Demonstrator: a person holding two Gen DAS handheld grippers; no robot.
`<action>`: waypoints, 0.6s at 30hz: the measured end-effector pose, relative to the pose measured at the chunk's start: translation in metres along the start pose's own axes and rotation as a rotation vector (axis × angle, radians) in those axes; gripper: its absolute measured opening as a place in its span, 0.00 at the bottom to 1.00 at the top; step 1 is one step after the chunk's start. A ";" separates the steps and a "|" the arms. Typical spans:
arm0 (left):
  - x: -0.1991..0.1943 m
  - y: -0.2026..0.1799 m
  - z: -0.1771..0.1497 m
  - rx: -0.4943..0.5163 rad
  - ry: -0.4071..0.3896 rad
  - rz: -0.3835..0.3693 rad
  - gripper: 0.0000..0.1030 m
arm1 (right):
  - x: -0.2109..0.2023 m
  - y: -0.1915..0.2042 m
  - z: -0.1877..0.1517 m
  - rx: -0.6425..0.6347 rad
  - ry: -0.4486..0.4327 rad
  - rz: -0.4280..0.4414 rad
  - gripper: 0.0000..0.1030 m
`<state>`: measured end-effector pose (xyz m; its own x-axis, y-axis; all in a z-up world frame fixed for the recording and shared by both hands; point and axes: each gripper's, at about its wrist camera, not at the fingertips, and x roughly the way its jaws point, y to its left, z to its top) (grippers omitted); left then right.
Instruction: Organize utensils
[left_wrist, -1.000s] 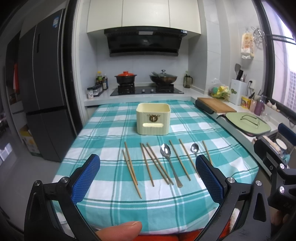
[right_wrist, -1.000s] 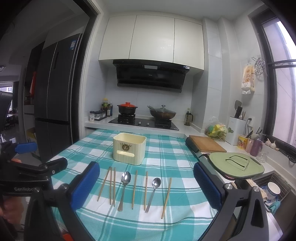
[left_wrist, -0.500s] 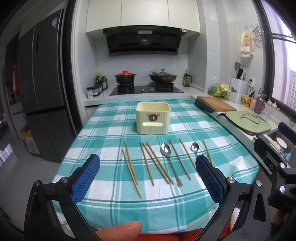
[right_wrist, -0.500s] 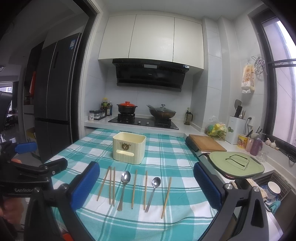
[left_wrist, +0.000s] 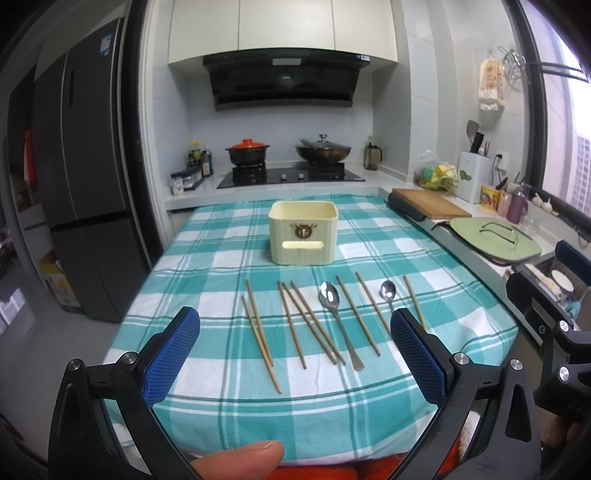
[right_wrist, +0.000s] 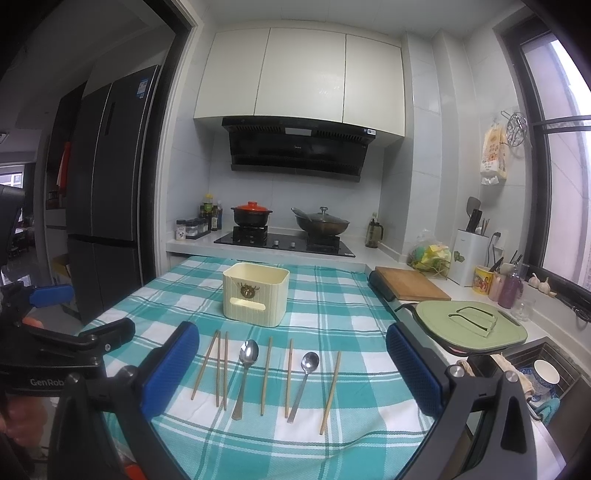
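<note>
A cream utensil box (left_wrist: 303, 232) stands upright mid-table on the teal checked cloth (left_wrist: 207, 266); it also shows in the right wrist view (right_wrist: 255, 294). In front of it lie several wooden chopsticks (left_wrist: 258, 328) in a row, a large spoon (left_wrist: 338, 317) and a small spoon (left_wrist: 388, 293). In the right wrist view the large spoon (right_wrist: 245, 369) and small spoon (right_wrist: 304, 380) lie among the chopsticks (right_wrist: 218, 363). My left gripper (left_wrist: 295, 354) is open and empty, above the table's near edge. My right gripper (right_wrist: 291, 369) is open and empty, near the same edge.
A stove (left_wrist: 291, 175) with a red-lidded pot (left_wrist: 246, 151) and a wok (left_wrist: 323, 151) is behind the table. A wooden board (left_wrist: 428, 203) and a green lid (left_wrist: 495, 240) lie on the right counter. A dark fridge (left_wrist: 88, 184) stands left.
Both grippers stay open. The views have shifted only slightly; the utensils and box have not moved.
</note>
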<state>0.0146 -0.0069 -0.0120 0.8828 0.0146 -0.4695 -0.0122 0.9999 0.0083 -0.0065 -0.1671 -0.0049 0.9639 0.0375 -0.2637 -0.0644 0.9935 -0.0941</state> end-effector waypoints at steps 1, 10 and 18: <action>0.000 0.000 0.000 0.000 0.001 0.000 1.00 | 0.000 -0.001 0.000 0.000 0.003 0.001 1.00; 0.001 -0.003 -0.003 0.001 0.007 0.001 1.00 | 0.000 -0.001 -0.002 0.001 0.009 0.001 1.00; 0.002 -0.002 -0.002 0.002 0.002 0.006 1.00 | 0.004 -0.001 -0.002 -0.001 0.014 0.006 1.00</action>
<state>0.0154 -0.0092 -0.0144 0.8817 0.0207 -0.4713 -0.0164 0.9998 0.0133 -0.0034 -0.1680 -0.0077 0.9598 0.0422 -0.2776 -0.0705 0.9932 -0.0929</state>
